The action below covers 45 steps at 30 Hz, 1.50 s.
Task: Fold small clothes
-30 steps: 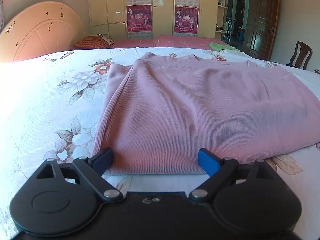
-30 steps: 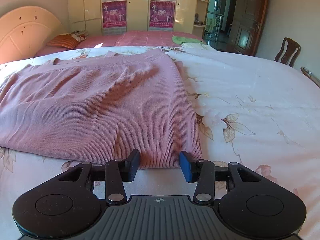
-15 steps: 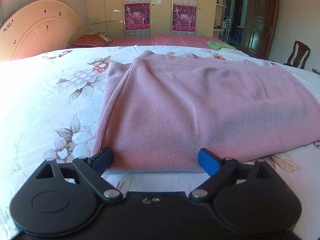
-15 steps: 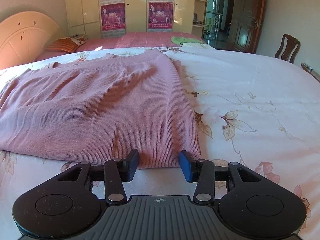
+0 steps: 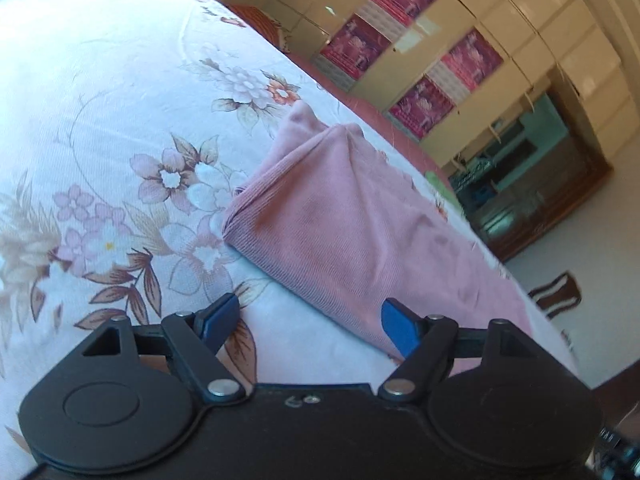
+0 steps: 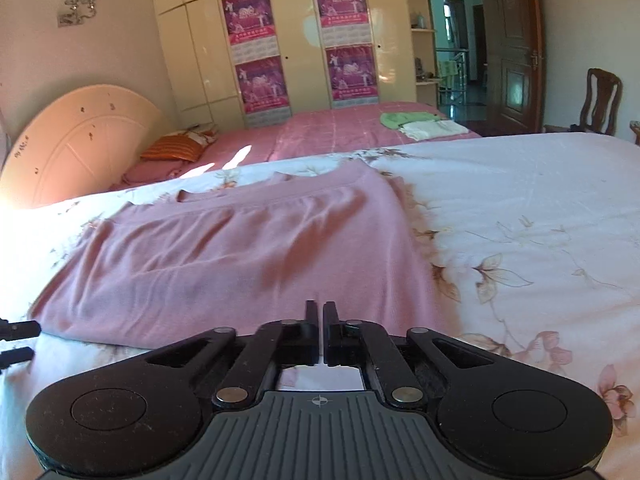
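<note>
Pink sweater (image 6: 248,256) folded on floral bedsheet (image 6: 540,208) — right gripper (image 6: 322,312) fingers together.

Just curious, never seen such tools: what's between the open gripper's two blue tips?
In the left wrist view, the left gripper frames bare floral bedsheet and the pink garment's near edge.

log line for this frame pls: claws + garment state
left claw: open, tilted, at sweater's near edge, no grip | right claw: shut, nothing visibly held | pink sweater: flat on floral bedsheet
</note>
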{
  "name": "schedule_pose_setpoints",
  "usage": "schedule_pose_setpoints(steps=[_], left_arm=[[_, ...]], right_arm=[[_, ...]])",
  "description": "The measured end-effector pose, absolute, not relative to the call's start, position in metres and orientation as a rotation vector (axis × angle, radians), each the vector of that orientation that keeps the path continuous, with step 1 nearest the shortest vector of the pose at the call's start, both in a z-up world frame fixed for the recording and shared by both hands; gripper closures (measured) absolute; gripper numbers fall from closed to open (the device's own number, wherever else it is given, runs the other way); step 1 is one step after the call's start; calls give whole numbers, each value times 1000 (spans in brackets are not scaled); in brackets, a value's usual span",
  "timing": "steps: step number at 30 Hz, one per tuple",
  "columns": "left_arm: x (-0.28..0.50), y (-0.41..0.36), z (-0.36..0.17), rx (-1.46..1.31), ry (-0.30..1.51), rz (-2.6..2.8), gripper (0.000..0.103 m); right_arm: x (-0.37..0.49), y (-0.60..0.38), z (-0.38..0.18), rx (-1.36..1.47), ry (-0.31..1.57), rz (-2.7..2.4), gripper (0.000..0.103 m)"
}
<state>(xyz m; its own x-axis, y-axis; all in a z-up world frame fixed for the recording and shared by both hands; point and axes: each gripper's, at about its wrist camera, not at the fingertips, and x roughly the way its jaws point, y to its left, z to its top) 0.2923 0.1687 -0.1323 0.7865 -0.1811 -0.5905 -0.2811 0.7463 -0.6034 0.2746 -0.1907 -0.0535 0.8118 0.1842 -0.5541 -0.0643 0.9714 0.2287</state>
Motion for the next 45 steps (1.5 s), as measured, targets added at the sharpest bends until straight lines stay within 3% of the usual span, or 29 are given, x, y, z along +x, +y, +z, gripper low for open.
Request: schedule_pose_setpoints(steps=[4,19,29,30,31,32,33,42,43,44,45], left_arm=[[300,175,-141,-884,641,51,27],[365,183,-150,-962,552,78,31],[341,168,-154,-953,489,78,34],[348,171,-154,-970,483,88,36],[355,172,-153,-964,492,102,45],[363,173,-154,-929,526,127,73],[370,173,-155,-873,564,159,89],[358,187,-145,-942,509,44,93],[361,191,-153,-975,541,63,92],[362,195,-161,-1011,556,84,83],[361,200,-169,-1048,556,84,84]], right_arm=[[287,-165,-44,191,601,178,103],[338,-122,-65,235,652,248,103],[374,-113,-69,263,638,293,103],[379,-109,-72,267,644,300,103],[383,-104,-74,263,643,305,103],[386,-99,-77,255,646,310,103],[389,-95,-79,251,654,313,103],[397,-61,-90,168,710,331,103],[400,-60,-99,170,736,325,103],[398,-61,-100,183,722,325,103],[399,-62,-98,189,729,322,103]])
